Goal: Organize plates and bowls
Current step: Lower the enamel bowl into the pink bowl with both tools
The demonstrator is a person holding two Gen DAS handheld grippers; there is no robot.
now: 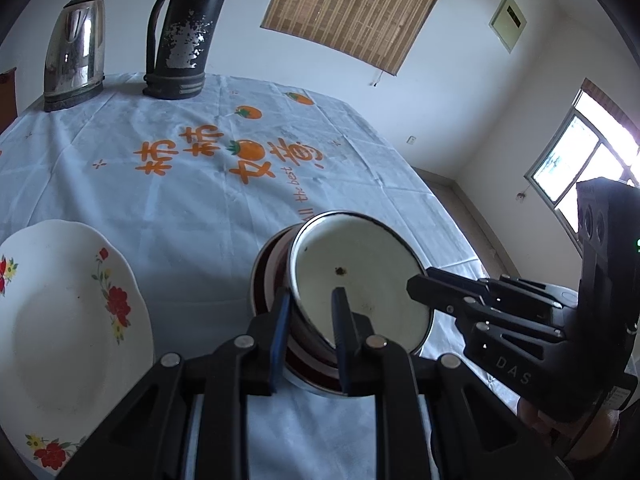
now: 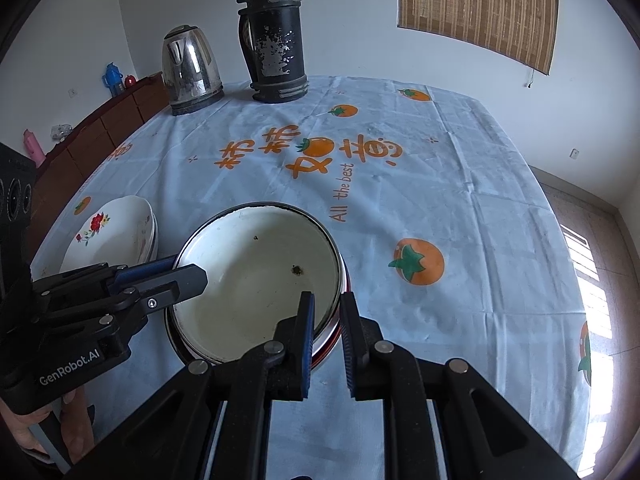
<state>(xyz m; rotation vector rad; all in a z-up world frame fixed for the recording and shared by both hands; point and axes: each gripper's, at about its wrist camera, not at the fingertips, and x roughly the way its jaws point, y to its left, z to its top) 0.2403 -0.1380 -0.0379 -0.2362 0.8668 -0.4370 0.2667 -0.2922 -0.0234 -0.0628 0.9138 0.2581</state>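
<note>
A white enamel bowl (image 1: 360, 276) (image 2: 256, 276) with a dark rim sits nested in red-striped bowls near the table's front. My left gripper (image 1: 310, 312) (image 2: 188, 270) is shut on the stack's left rim, one finger inside the white bowl and one outside. My right gripper (image 2: 326, 316) (image 1: 418, 278) is shut on the opposite rim in the same way. White plates with red flowers (image 1: 68, 320) (image 2: 116, 236) lie stacked to the left of the bowls, apart from both grippers.
A steel kettle (image 1: 74, 52) (image 2: 190, 70) and a tall black thermos (image 1: 184, 32) (image 2: 276, 36) stand at the table's far edge. The light tablecloth (image 2: 420, 184) has orange fruit prints. A wooden sideboard (image 2: 100, 128) runs along the left wall.
</note>
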